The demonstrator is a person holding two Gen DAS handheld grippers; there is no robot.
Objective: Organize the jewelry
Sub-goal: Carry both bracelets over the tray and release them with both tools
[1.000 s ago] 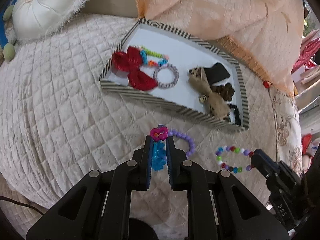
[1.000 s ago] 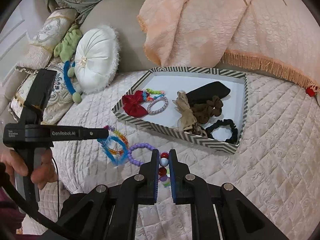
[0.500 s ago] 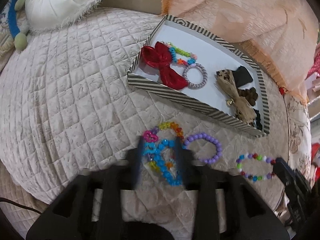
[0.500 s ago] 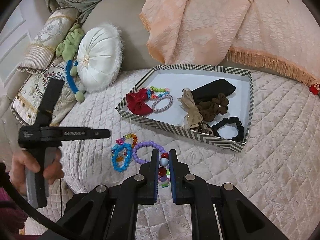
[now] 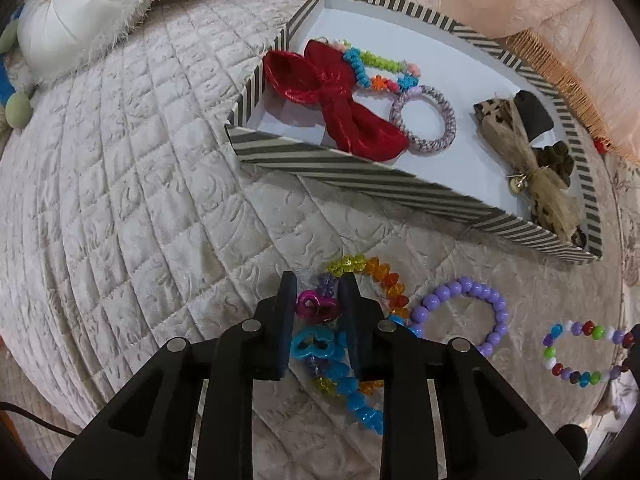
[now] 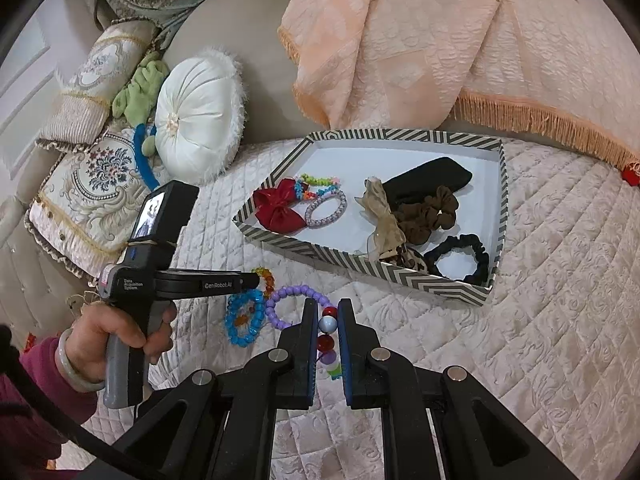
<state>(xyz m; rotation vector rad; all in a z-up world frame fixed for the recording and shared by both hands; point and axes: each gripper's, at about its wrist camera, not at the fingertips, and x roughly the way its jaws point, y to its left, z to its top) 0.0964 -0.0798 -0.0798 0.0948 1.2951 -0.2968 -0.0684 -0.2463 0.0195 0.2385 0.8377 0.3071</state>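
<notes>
A blue bead bracelet (image 5: 352,392) with a magenta heart bead (image 5: 316,306) lies on the quilt, tangled with a rainbow crystal bracelet (image 5: 380,272). My left gripper (image 5: 318,292) points down over them. Its jaws are closing, and the heart bead sits between the pads, touching both. A purple bead bracelet (image 5: 496,312) lies just to the right. My right gripper (image 6: 328,316) is shut on a multicoloured bead bracelet (image 5: 584,354), with a white bead (image 6: 328,324) and red beads between its pads. The striped tray (image 5: 360,168) beyond holds a red bow (image 5: 340,104), hair ties and scrunchies.
A white round cushion (image 6: 196,116) and embroidered pillows (image 6: 92,184) sit at the far left of the bed. A peach fringed blanket (image 6: 440,40) is heaped behind the tray (image 6: 360,256). A hand (image 6: 116,332) in a dark red sleeve holds the left gripper's handle.
The left gripper came down to the quilt, opened and set the blue bracelet down, then closed around its heart bead. The right gripper stayed put, still holding its bracelet.
</notes>
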